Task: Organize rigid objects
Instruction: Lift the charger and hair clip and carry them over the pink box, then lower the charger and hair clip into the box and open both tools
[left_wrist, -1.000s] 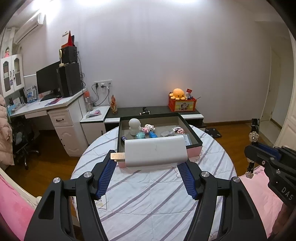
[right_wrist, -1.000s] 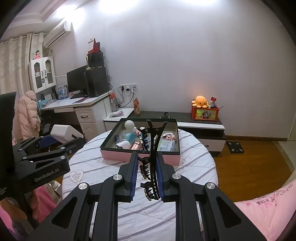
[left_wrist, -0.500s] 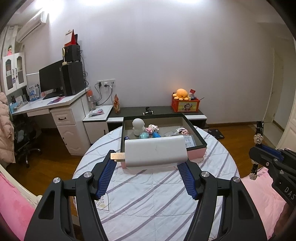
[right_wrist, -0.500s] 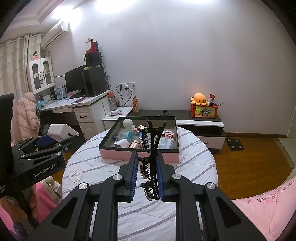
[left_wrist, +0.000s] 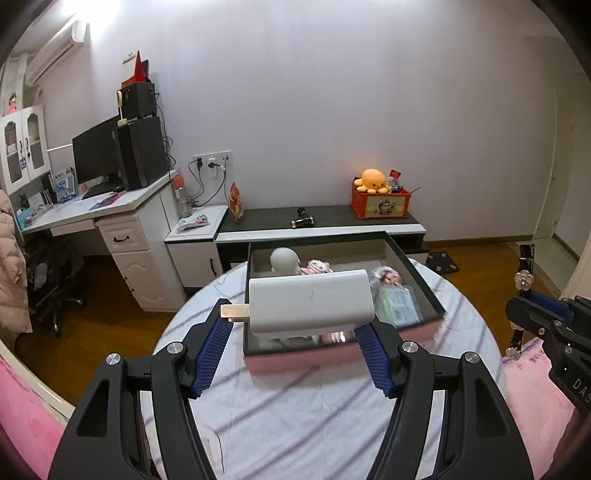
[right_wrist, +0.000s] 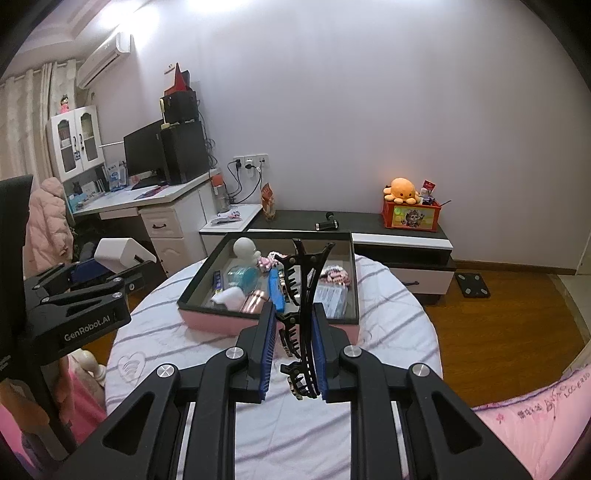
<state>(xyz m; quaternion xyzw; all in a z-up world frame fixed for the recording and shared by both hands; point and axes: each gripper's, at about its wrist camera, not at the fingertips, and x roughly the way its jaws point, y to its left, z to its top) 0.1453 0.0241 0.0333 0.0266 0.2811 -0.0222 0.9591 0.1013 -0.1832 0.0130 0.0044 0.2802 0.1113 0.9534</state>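
A shallow box (right_wrist: 207, 321) with dark walls and a pink base is seen on the round surface (right_wrist: 388, 332), ahead of both pairs of jaws. Inside it are held a white round-headed figure (right_wrist: 246, 250), a blue-green rounded item (right_wrist: 242, 277), a blue bar (right_wrist: 276, 290), a shiny pink tube (right_wrist: 255, 301), clear packets (right_wrist: 332, 295) and small pink-white trinkets (right_wrist: 334, 275). The surface is covered by a pale cloth with dark stripes.

A charger (left_wrist: 310, 301), a smooth white rounded block with metal prongs projecting to its left, is gripped by the left gripper (left_wrist: 293, 354); its jaws are spread wide around the block's ends, and the ribbed blue pads (left_wrist: 210, 354) are pressed against it. The charger is held in the air over the box's near edge.

A hair claw (right_wrist: 301, 314), black plastic with curved teeth and a forked top, is clamped by the right gripper (right_wrist: 294, 350); the jaws are nearly together, with the claw upright between the blue pads (right_wrist: 269, 347). It is held above the surface, just before the box's near wall.
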